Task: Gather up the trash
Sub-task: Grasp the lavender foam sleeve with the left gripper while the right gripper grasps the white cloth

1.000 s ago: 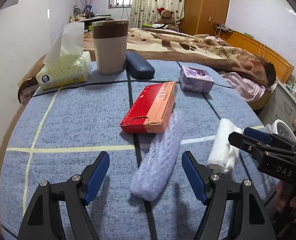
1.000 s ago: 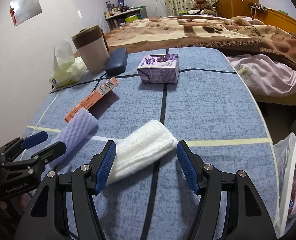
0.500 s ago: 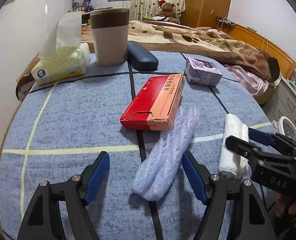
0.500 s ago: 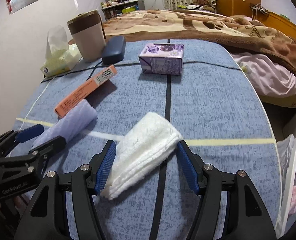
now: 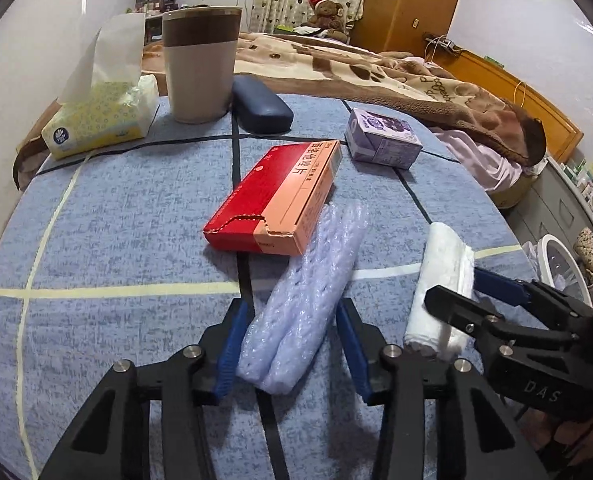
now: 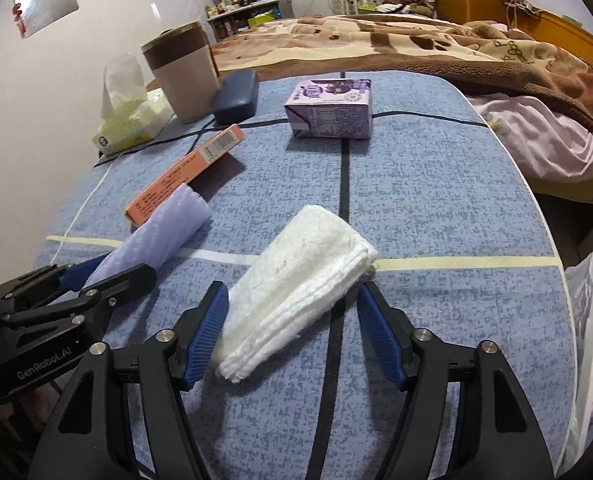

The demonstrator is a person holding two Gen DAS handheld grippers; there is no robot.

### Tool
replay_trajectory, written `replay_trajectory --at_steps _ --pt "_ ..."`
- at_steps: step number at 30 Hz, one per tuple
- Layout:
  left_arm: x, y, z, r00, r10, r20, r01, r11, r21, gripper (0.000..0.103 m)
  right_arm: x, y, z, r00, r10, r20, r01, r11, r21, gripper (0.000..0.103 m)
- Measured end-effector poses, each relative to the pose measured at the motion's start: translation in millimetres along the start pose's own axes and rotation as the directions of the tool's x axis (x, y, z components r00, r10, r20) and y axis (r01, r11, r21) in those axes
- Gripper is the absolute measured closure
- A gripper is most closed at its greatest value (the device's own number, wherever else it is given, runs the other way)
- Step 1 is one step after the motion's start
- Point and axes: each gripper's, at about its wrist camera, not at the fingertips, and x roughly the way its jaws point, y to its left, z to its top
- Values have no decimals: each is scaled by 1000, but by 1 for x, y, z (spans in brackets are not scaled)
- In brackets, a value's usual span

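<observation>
A roll of lilac bubble wrap (image 5: 308,296) lies on the blue table, its near end between the fingers of my left gripper (image 5: 292,350), whose jaws have narrowed onto it. It also shows in the right wrist view (image 6: 164,236). A folded white cloth (image 6: 296,284) lies between the fingers of my right gripper (image 6: 292,336), which is open around it; the left pad touches it, the right pad stands apart. The cloth also shows in the left wrist view (image 5: 444,280). A red box (image 5: 284,196) and a purple carton (image 5: 380,144) lie farther off.
A tissue pack (image 5: 100,120), a brown-banded cup (image 5: 200,64) and a dark glasses case (image 5: 260,106) stand at the table's far side. A white-rimmed bin with a bag (image 6: 592,344) sits beyond the table's right edge. A bed lies behind.
My left gripper has closed in from wide open onto the bubble wrap. Both grippers moved forward, so the wrap and cloth sit deeper between the fingers.
</observation>
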Motion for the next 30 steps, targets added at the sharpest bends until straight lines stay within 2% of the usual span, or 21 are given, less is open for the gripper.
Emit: replay_trajectory --at_steps 1,7,10,15,20,22,26,27,28,29,30 --pt "-1 -1 0 1000 -3 4 3 1000 -1 61 -1 0 0 1000 22 2 -22 1000 8 53" --pt "-8 -8 -4 1000 -13 15 13 1000 -6 68 -4 4 -3 998 66 23 -66 998 -4 73" --pt "-9 -14 -7 1000 -26 13 26 1000 -13 72 -10 2 -3 996 81 41 -81 997 -5 79" --pt "-15 -25 -11 999 -37 22 38 999 -18 74 -21 0 -7 996 67 63 -65 997 -28 82" --pt "-4 -35 -13 1000 -11 -5 10 1000 -3 73 -31 -11 -9 995 49 82 -48 999 -13 82" --pt "1 -35 -11 1000 7 -17 -7 1000 -10 57 -33 -15 -9 995 41 86 -41 999 -6 82" --pt "5 -36 -5 1000 7 -18 -7 1000 -30 55 -36 -20 -8 995 36 93 -36 999 -1 82" --pt "4 -37 -5 1000 14 -10 -14 999 -32 58 -37 -21 -8 995 37 96 -38 999 1 82" --pt "4 -38 -5 1000 14 -13 -15 999 -33 70 -37 -22 -8 994 39 99 -39 999 1 82" --pt "3 -39 -5 1000 13 -14 -13 999 -34 77 -38 -22 -8 994 38 102 -38 999 0 82" --pt "0 -41 -6 1000 18 -2 -18 999 -34 78 -40 -23 -8 993 36 109 -36 999 -2 82"
